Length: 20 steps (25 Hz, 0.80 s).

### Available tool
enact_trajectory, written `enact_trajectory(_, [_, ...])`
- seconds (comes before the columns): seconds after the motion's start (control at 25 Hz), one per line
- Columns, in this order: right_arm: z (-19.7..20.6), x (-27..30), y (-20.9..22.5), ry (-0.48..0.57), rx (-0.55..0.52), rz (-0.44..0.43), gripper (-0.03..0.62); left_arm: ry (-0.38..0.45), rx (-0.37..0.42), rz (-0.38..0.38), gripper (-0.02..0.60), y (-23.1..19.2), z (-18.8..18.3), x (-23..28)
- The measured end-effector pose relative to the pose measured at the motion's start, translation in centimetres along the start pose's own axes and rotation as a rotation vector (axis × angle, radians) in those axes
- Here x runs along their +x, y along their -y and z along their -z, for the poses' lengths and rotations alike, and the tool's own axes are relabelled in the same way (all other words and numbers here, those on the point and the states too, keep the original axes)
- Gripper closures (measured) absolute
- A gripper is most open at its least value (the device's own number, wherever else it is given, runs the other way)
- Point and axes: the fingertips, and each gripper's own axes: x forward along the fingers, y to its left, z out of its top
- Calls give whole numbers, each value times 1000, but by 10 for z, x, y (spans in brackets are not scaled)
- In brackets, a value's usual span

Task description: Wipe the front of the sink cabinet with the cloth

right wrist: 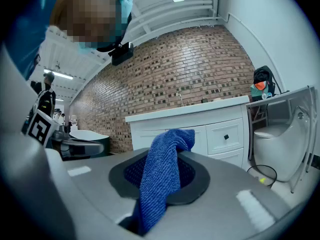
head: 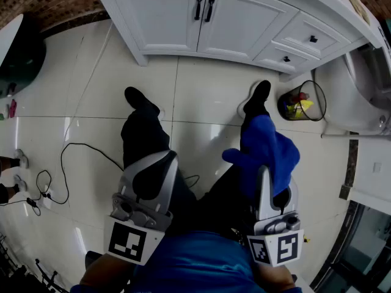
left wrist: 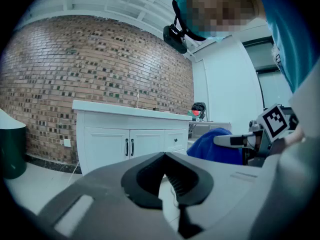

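The white sink cabinet [head: 208, 23] stands across the floor ahead of me, with two doors and black handles [head: 204, 8]; it also shows in the left gripper view as the cabinet [left wrist: 131, 141] and in the right gripper view as the cabinet [right wrist: 200, 129]. A blue cloth [head: 264, 150] hangs from my right gripper [head: 267, 166], which is shut on it; the cloth [right wrist: 162, 176] drapes out between the jaws. My left gripper [head: 149, 176] is shut with nothing in it, its jaws [left wrist: 167, 181] closed together. Both grippers are held low, well short of the cabinet.
A black wire bin [head: 302, 101] with rubbish stands right of the cabinet, beside a white toilet [head: 357, 90]. A black cable [head: 67, 163] loops over the tiled floor at left. The person's two shoes [head: 142, 99] point toward the cabinet. A brick wall [left wrist: 100, 64] rises behind.
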Motion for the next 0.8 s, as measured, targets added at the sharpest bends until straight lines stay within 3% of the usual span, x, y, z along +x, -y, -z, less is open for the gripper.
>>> enact_trajectory(0.32, [-2, 44, 24, 25, -2, 6, 526, 36, 20, -24, 580, -24, -6, 35])
enact_trajectory(0.8, [-36, 126, 42, 71, -24, -13, 526, 84, 81, -52, 580, -67, -46, 92])
